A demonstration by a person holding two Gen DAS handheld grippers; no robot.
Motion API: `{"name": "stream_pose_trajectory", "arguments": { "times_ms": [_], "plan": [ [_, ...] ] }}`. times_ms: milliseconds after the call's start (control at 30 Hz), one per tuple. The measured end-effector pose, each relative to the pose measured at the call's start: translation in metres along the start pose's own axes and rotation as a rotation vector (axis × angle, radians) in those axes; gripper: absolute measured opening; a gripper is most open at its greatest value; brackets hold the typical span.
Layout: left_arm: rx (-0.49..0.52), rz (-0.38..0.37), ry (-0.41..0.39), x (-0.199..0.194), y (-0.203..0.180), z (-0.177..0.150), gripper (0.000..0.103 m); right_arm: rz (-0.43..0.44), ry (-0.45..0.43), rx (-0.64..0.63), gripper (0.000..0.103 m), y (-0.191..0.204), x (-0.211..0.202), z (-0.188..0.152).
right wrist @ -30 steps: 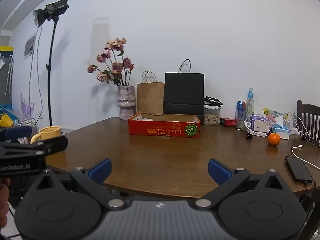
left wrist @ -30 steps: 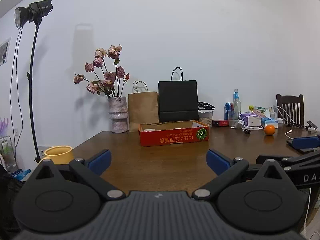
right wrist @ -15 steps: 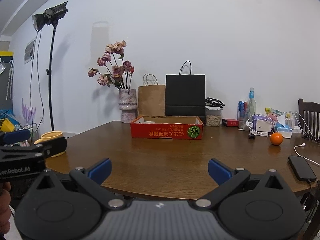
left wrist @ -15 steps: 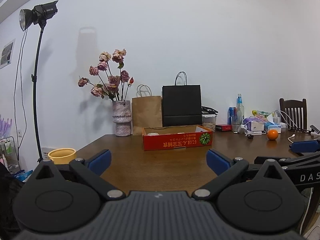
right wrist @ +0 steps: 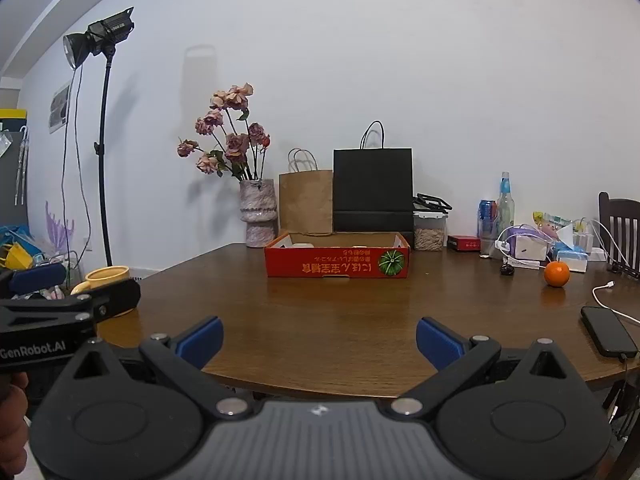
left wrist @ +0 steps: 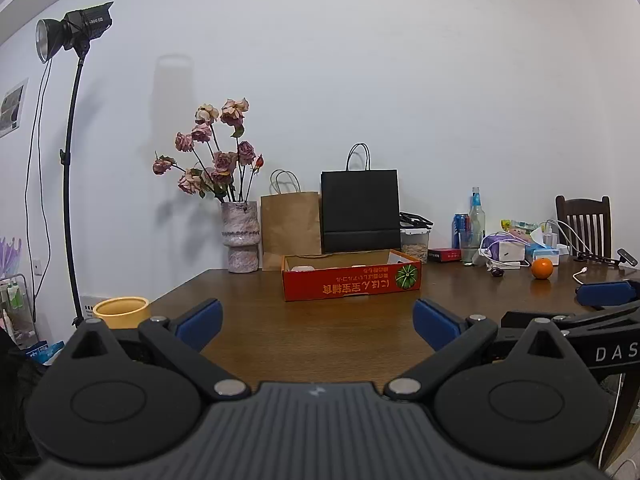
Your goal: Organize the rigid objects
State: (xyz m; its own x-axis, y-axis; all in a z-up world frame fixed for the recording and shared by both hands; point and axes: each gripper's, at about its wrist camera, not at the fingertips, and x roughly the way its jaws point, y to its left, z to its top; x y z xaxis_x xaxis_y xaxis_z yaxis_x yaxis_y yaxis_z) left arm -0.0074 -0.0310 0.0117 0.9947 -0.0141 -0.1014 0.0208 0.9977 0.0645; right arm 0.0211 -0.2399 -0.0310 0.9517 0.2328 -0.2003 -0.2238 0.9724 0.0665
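— Red box [left wrist: 351, 280] — where did it sit when you looked?

— It sat on the wooden table [left wrist: 320, 332], toward the far side, just in front of the black bag [left wrist: 360, 212] and the brown paper bag [left wrist: 290, 220]. Its long side ran across my view, the printed face with the green pumpkin turned toward me, and the top was open. I saw pale things inside but could not tell what they were.

— And your claws?

— I held both low at the table's near edge, level, pointing at the box. My left gripper [left wrist: 318, 322] was spread wide with nothing between its blue pads [left wrist: 200, 322]. My right gripper [right wrist: 319, 340] was just as wide and just as empty. Each showed at the edge of the other's view, side by side and apart.

— What stood around the box?

— Left of it, near the wall, stood the vase [left wrist: 241, 236] of dried roses. Right of it lay an orange [right wrist: 557, 273], well apart, with a can, a bottle and cables behind that. A phone [right wrist: 608, 330] lay right of the box, at the near edge. A yellow mug [right wrist: 108, 280] stood left of the box at the table's corner, just behind my left claw.

— Room to move?

— Bare wood ran from my fingers straight to the box's front wall.
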Motion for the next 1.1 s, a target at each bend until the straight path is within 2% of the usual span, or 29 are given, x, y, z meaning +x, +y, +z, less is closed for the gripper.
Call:
{"name": "stream_pose_trajectory", "arguments": {
  "times_ms": [1100],
  "plan": [
    [0.001,-0.001,-0.001,0.0007,0.0023,0.0004,0.103,0.014,0.001,-0.007,0.103,0.0009,-0.0012,-0.0008]
  ]
}}
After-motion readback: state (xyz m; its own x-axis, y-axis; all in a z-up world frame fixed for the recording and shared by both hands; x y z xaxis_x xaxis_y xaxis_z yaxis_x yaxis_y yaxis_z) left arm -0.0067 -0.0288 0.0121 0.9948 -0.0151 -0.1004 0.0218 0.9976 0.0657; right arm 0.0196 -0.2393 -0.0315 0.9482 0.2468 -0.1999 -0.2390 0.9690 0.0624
